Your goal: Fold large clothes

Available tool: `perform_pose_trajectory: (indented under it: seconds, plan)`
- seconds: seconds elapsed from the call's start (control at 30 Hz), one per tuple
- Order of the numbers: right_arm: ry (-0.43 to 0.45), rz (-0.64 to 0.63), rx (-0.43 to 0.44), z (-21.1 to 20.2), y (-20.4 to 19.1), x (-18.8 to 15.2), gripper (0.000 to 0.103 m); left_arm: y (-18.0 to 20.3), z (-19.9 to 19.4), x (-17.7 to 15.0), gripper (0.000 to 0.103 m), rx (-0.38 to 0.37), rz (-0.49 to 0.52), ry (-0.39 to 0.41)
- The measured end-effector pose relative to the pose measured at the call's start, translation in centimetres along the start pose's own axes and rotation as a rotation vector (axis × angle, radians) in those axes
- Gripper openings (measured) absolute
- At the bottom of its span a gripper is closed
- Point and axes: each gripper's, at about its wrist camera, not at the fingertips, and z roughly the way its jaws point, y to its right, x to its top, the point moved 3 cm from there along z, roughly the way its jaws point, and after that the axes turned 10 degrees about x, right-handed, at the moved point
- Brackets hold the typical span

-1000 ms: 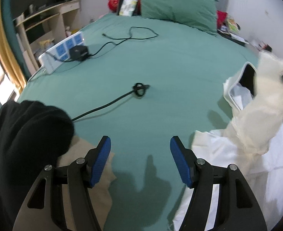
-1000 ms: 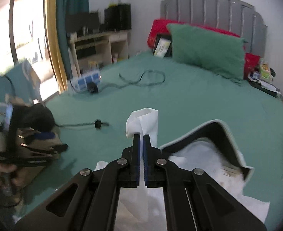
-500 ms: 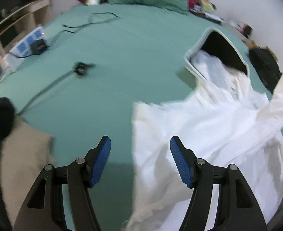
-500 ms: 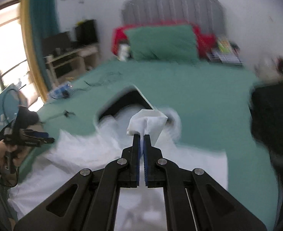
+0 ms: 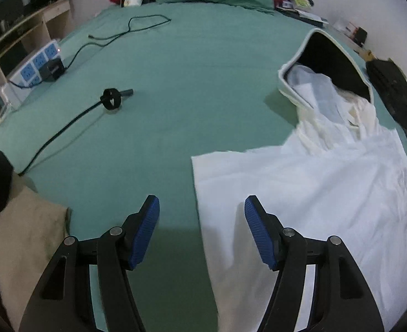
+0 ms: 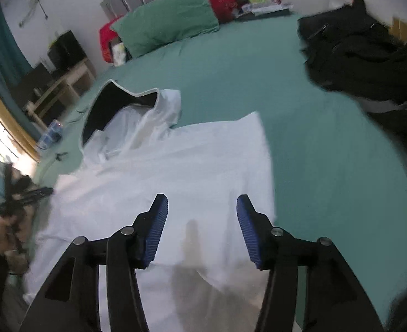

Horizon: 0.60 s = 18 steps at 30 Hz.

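Note:
A large white garment [image 5: 308, 191] lies spread over the green bed [image 5: 189, 88], its dark-lined hood [image 5: 330, 61] at the far end. My left gripper [image 5: 202, 215] hovers open over the garment's left edge, nothing between its blue pads. In the right wrist view the same white garment [image 6: 175, 171] fills the middle, hood [image 6: 114, 105] toward the upper left. My right gripper [image 6: 202, 213] hangs above the cloth with its jaws opening and nothing between them. The left gripper [image 6: 29, 193] shows blurred at the far left of that view.
A black cable with a ring [image 5: 110, 99] and a power strip [image 5: 34, 66] lie on the bed's left side. Beige cloth [image 5: 23, 238] and something black sit at the near left. A black pile of clothing [image 6: 363, 52] lies right. A green pillow [image 6: 164, 25] is at the headboard.
My right gripper swung right and down with a white corner, then let it go; its jaws have parted. The white garment now lies flatter on the bed. My left gripper shifted toward the garment's edge.

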Motion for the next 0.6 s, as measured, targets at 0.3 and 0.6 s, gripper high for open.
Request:
perform_pose_trajectory:
  seconds: [0.3,0.6]
  plan:
    - [-0.129,-0.23,-0.139,3.3,-1.9,-0.5,0.002,1.3,1.3,0.3,0.003,-0.006,0.009,0.079]
    - [-0.163,-0.235,-0.187,5.3,-0.2,1.3,0.002,1.7,2.7,1.3,0.004,0.081,0.085,0.04]
